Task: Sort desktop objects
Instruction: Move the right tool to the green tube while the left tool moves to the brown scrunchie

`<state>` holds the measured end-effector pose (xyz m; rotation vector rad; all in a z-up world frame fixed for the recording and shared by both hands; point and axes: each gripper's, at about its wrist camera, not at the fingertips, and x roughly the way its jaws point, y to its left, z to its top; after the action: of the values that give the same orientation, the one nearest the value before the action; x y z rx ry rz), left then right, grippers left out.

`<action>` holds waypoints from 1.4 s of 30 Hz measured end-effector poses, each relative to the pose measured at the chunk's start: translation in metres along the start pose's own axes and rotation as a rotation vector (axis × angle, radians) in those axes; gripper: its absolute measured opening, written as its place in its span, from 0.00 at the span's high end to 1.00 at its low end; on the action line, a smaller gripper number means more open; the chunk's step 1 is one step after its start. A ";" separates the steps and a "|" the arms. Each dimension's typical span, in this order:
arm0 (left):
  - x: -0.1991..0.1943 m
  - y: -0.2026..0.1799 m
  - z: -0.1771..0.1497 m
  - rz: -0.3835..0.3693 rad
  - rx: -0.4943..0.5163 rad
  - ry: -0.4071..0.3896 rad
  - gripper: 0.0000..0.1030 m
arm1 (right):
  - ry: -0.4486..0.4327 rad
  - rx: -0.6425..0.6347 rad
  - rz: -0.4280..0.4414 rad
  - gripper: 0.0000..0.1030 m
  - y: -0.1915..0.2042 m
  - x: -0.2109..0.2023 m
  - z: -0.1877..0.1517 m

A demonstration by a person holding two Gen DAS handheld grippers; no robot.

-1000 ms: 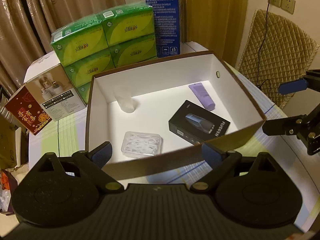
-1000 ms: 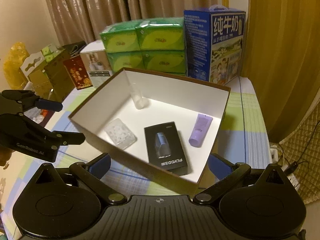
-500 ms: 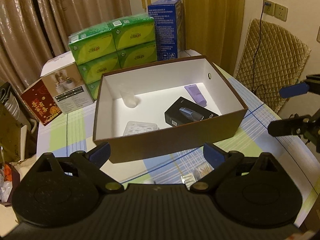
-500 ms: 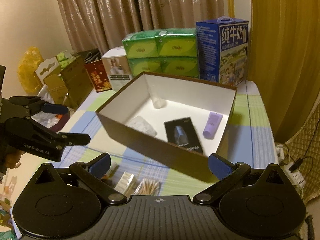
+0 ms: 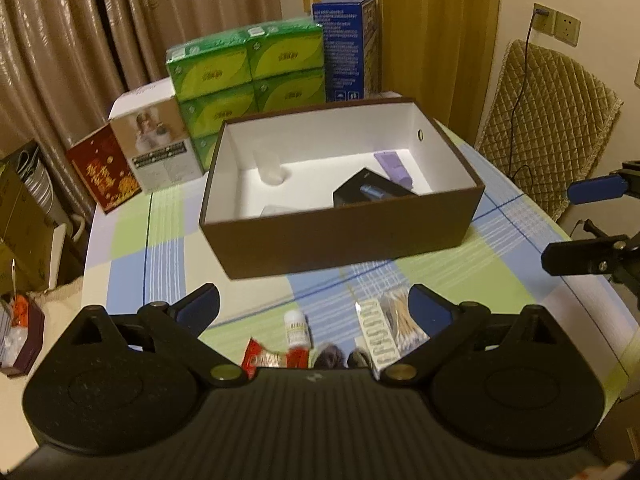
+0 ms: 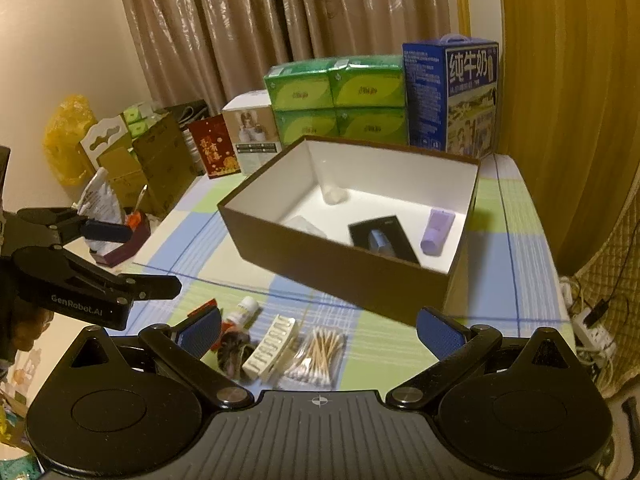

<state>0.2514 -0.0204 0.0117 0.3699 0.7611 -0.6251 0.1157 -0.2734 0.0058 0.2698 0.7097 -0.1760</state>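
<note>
A brown box (image 5: 344,236) (image 6: 340,264) with a white inside stands mid-table. In it lie a black carton (image 5: 370,194) (image 6: 384,236), a purple tube (image 5: 394,168) (image 6: 437,232), a clear cup (image 5: 271,168) and a clear case (image 6: 304,226). In front of the box on the cloth lie a bag of cotton swabs (image 6: 316,354) (image 5: 398,322), a white hair clip (image 6: 270,348) (image 5: 376,338), a small white bottle (image 5: 297,330) (image 6: 244,308), a red packet (image 5: 260,356) and a dark furry thing (image 6: 232,350). My left gripper (image 5: 314,306) and right gripper (image 6: 318,328) hang open above these, holding nothing.
Green tissue packs (image 5: 248,72), a blue milk carton (image 6: 452,92), a white product box (image 5: 160,144) and a red box (image 5: 102,168) line the table's back edge. Cartons and bags (image 6: 132,152) crowd the floor at the left. A quilted chair (image 5: 548,120) stands at the right.
Both grippers have pulled back from over the box toward the table's near side. The small items in front of the box have come into view.
</note>
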 end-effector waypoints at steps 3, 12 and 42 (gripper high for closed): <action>-0.001 0.003 -0.011 -0.003 -0.028 0.019 0.04 | 0.014 0.021 0.001 0.02 0.001 0.002 -0.009; -0.001 0.006 -0.043 0.003 -0.083 0.069 0.04 | 0.059 0.098 -0.027 0.02 -0.004 0.007 -0.035; 0.033 0.012 -0.098 0.022 -0.136 0.189 0.04 | 0.297 0.229 -0.089 0.02 -0.003 0.077 -0.096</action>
<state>0.2261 0.0271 -0.0776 0.3150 0.9732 -0.5189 0.1132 -0.2524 -0.1160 0.4898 0.9993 -0.3072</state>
